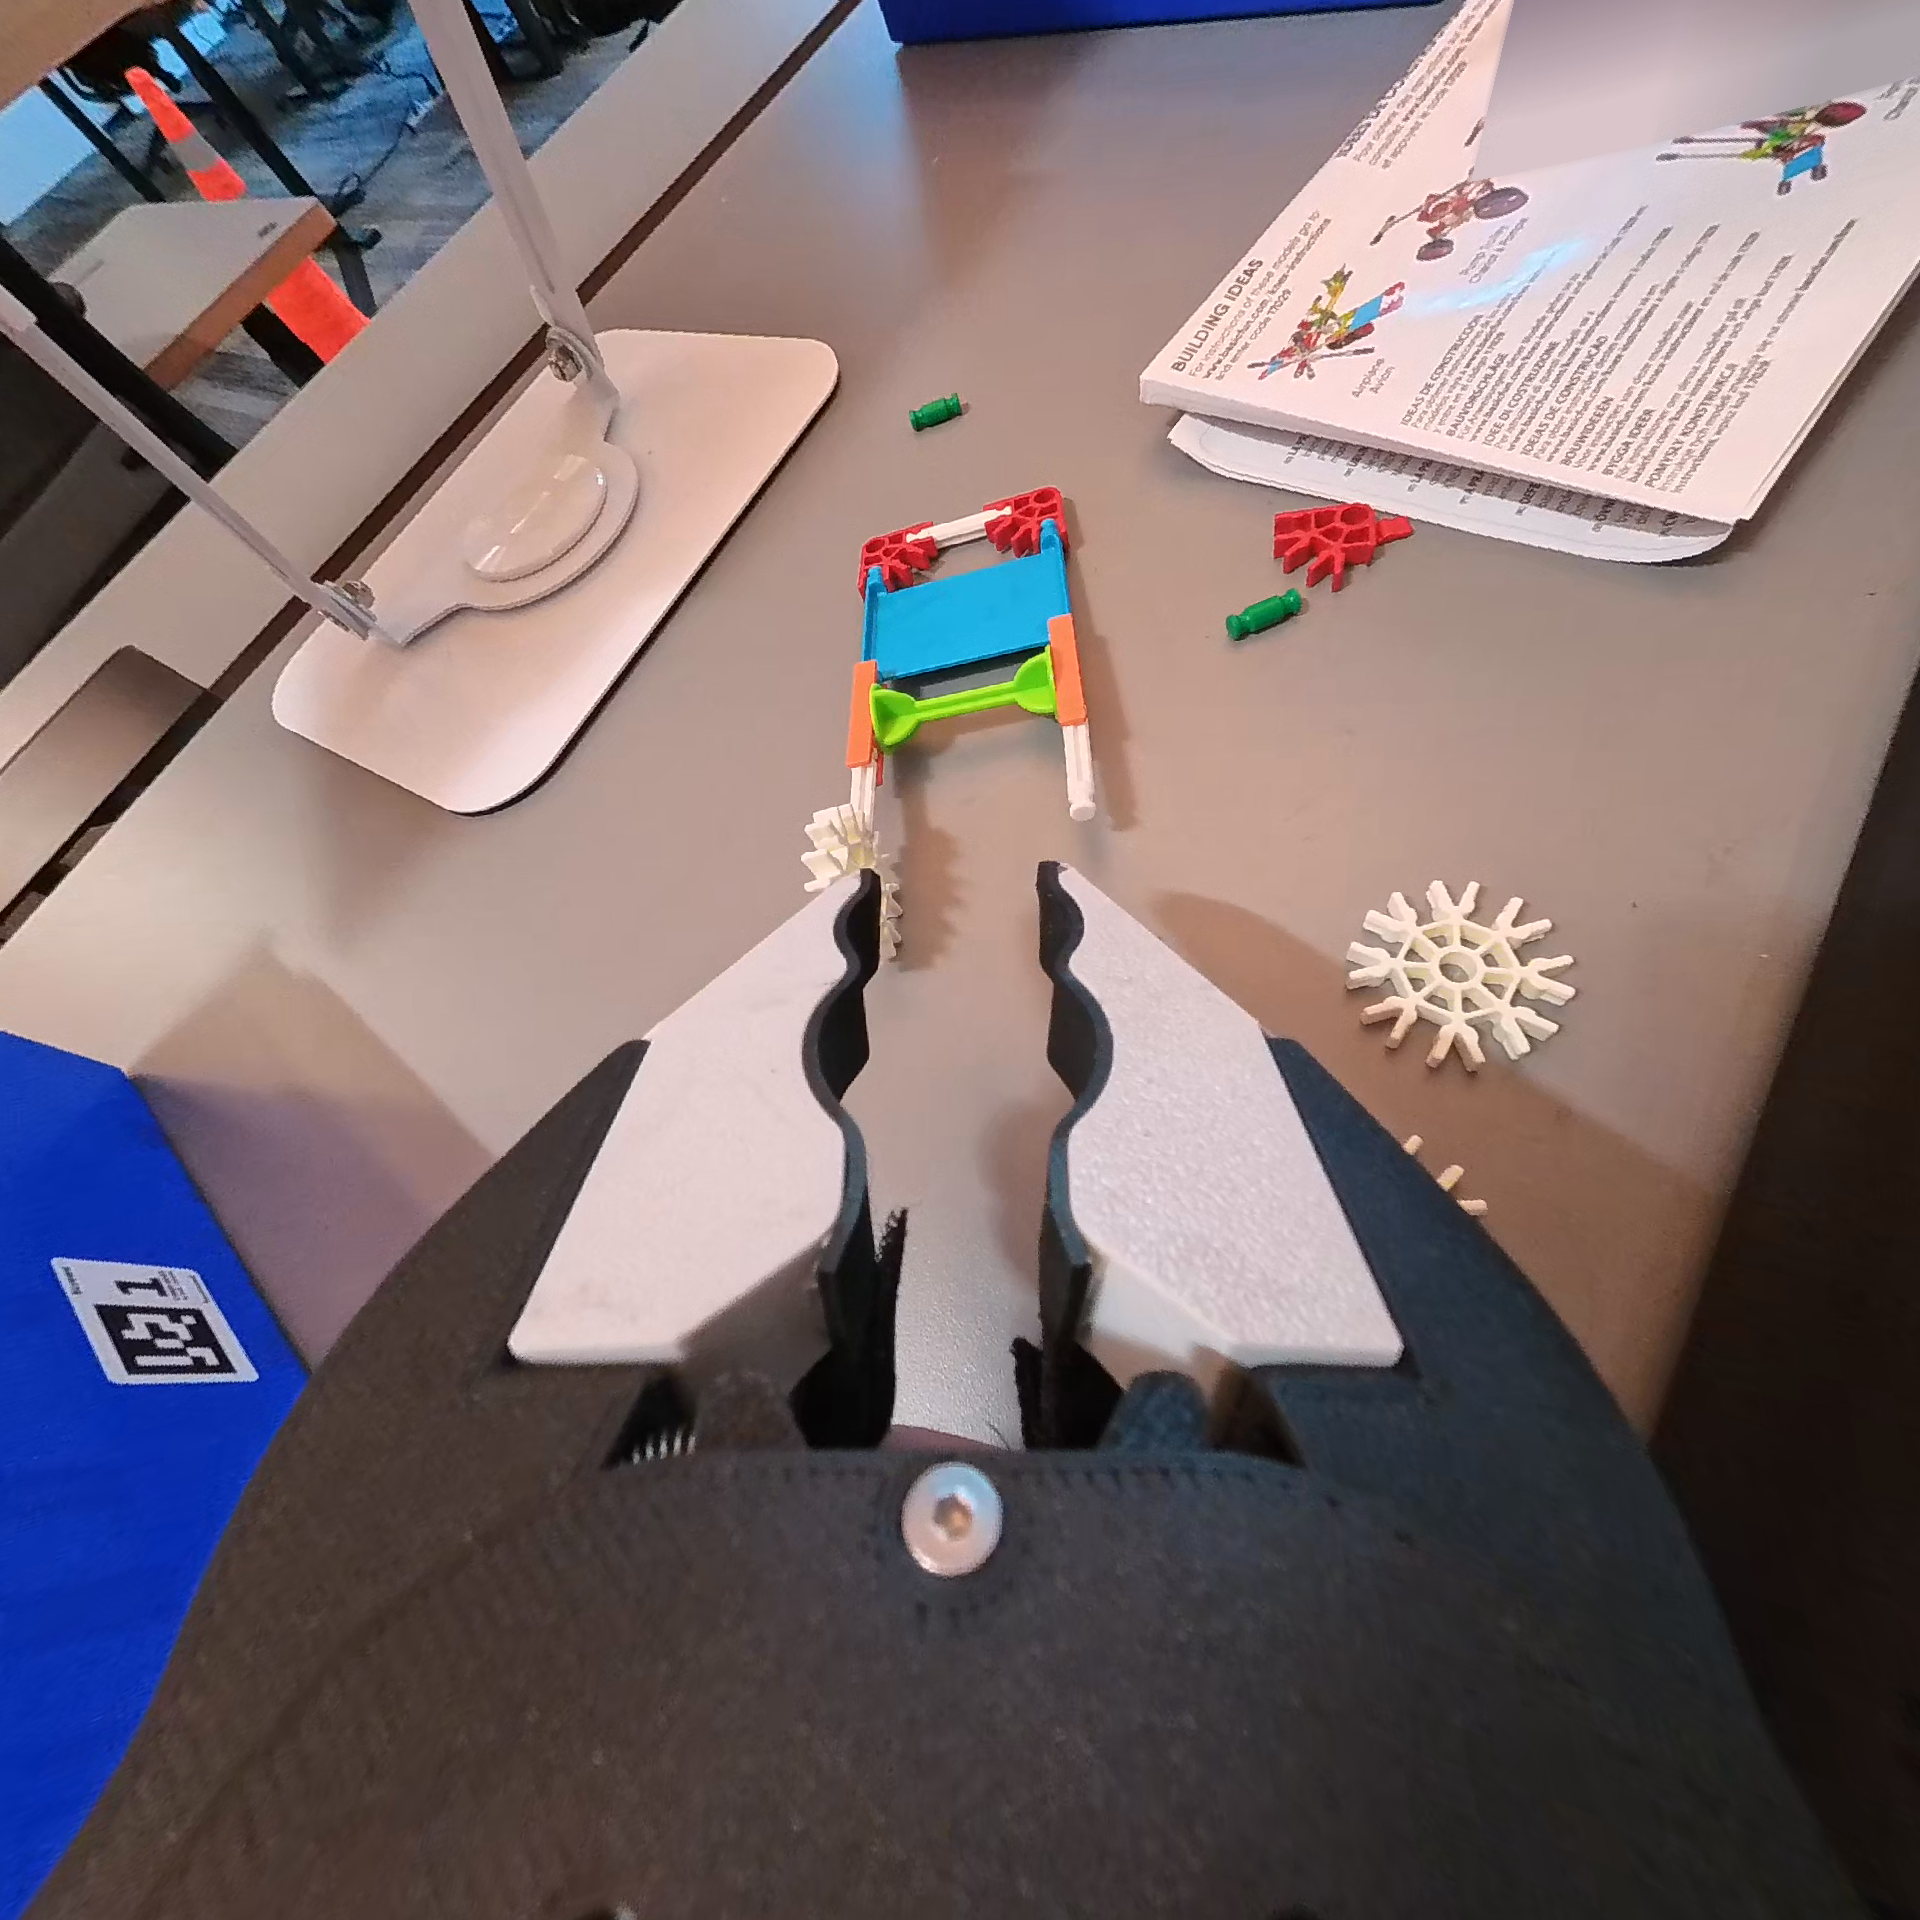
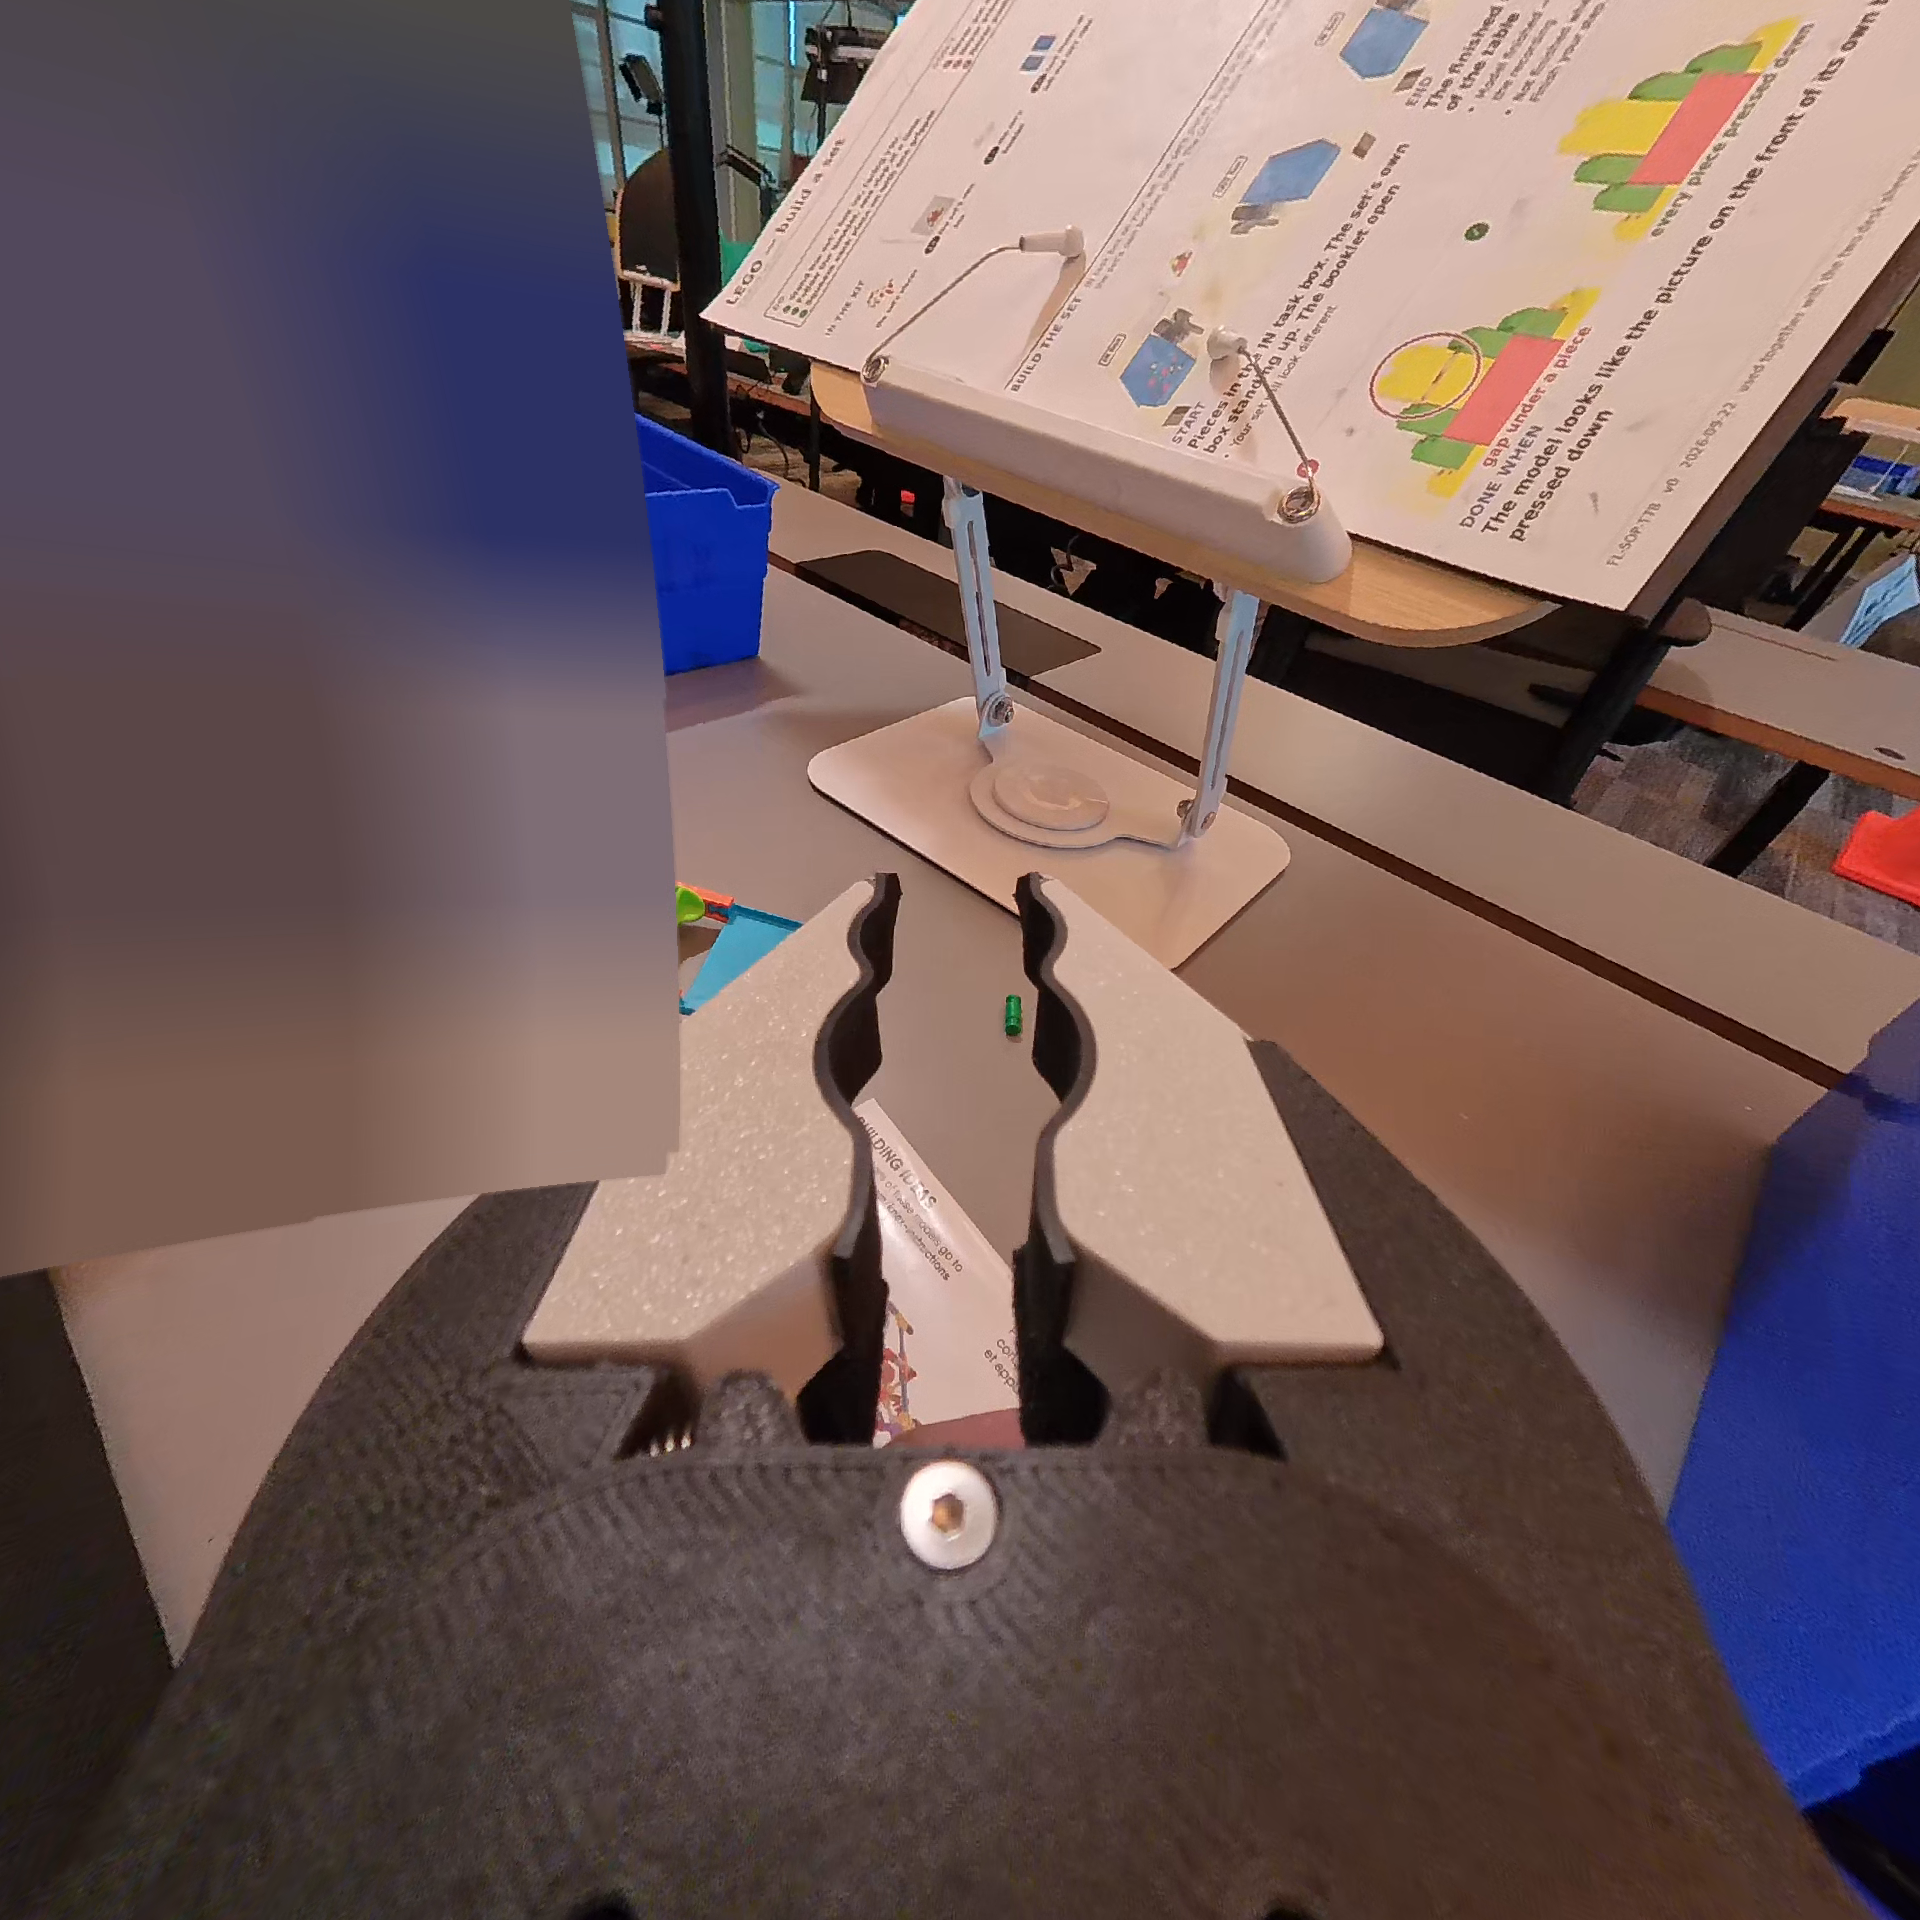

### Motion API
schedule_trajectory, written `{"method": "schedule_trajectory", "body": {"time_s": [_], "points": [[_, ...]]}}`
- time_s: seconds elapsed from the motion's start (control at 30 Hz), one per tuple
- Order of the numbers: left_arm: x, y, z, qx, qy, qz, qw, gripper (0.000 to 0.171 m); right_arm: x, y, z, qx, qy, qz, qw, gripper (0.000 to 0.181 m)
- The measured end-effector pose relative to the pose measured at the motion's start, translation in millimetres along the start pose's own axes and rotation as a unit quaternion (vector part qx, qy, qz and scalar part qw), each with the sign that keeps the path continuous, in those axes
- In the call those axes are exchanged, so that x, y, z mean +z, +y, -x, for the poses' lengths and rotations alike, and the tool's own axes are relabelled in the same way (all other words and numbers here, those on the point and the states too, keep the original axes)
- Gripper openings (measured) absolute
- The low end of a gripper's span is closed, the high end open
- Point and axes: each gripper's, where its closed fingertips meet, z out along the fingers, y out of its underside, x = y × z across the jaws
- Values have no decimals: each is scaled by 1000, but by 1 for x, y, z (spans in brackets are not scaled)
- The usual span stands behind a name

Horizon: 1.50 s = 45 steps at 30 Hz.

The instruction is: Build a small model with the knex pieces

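A small toy frame (image 1: 971,623) lies on the grey table: blue panel, lime-green rod, orange sleeves, white rods, red connectors at its far end. A white snowflake connector (image 1: 840,847) sits on its near left rod, touching my left finger's tip. My left gripper (image 1: 956,878) is open and empty, just short of the frame. A loose white snowflake connector (image 1: 1460,971) lies to the right. My right gripper (image 2: 956,888) is open and empty above a booklet (image 2: 925,1278), with a green peg (image 2: 1013,1015) seen between its fingers. The frame's edge (image 2: 727,935) shows at its left.
Two green pegs (image 1: 935,411) (image 1: 1262,615) and a red connector (image 1: 1340,535) lie loose. An open booklet (image 1: 1538,312) lies at the right. A white document stand (image 1: 561,561) (image 2: 1049,810) holds a printed sheet (image 2: 1299,260). Blue bins (image 1: 104,1351) (image 2: 707,561) (image 2: 1808,1455) stand around. The grippers' ends are close to 20 cm from one another.
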Motion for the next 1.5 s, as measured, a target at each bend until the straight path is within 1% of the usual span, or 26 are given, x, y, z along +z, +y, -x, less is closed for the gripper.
{"method": "schedule_trajectory", "body": {"time_s": [0.23, 0.6, 0.9, 1.23, 1.3, 1.37, 1.43, 1.5], "points": [[-3, -4, 2, -2, -7, -10, 1000, 29, 4, 7, -6, 7, 1, 11, 1000, 22], [-15, -19, 2, 7, -21, -42, 999, 28, 6, 17, -16, 16, 13, 20, 1000, 22], [-24, -27, 4, 12, -35, -63, 997, 28, 7, 19, -19, 12, 17, 16, 1000, 22], [-30, -31, 8, 26, -53, -72, 996, 29, 7, 19, -20, 6, 19, 15, 1000, 22], [-36, -36, 11, 33, -65, -77, 994, 29, 6, 19, -20, 5, 19, 13, 1000, 21], [-52, -45, 9, 56, -67, -92, 992, 29, 6, 19, -20, 5, 19, 12, 1000, 21], [-76, -57, 12, 64, -77, -111, 989, 30, 5, 19, -19, 4, 18, 12, 1000, 21], [-105, -63, 29, 74, -110, -114, 985, 30, 6, 19, -17, 1, 15, 13, 1000, 21]]}}
